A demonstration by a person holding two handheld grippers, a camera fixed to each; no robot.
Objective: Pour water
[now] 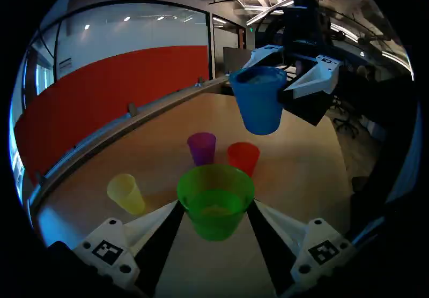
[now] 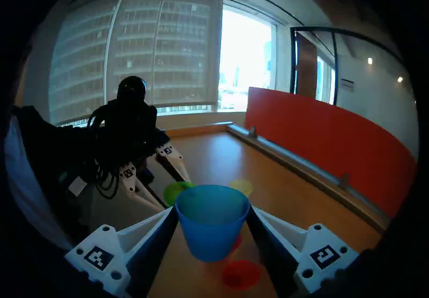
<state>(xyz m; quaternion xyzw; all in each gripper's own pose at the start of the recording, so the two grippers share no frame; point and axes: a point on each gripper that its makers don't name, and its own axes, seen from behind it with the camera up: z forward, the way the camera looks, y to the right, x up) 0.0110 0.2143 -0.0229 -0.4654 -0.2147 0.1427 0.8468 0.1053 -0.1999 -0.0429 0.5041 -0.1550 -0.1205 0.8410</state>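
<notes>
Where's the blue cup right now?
The blue cup sits clamped in the right gripper, low centre of the right gripper view; in the left gripper view it hangs above the table, beyond the purple cup and red cup.

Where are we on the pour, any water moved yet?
Both cups are picked up: left gripper shut on the green cup, right gripper on the blue cup, held upright above the table. Tilting one over the other remains; water levels unclear.
</notes>
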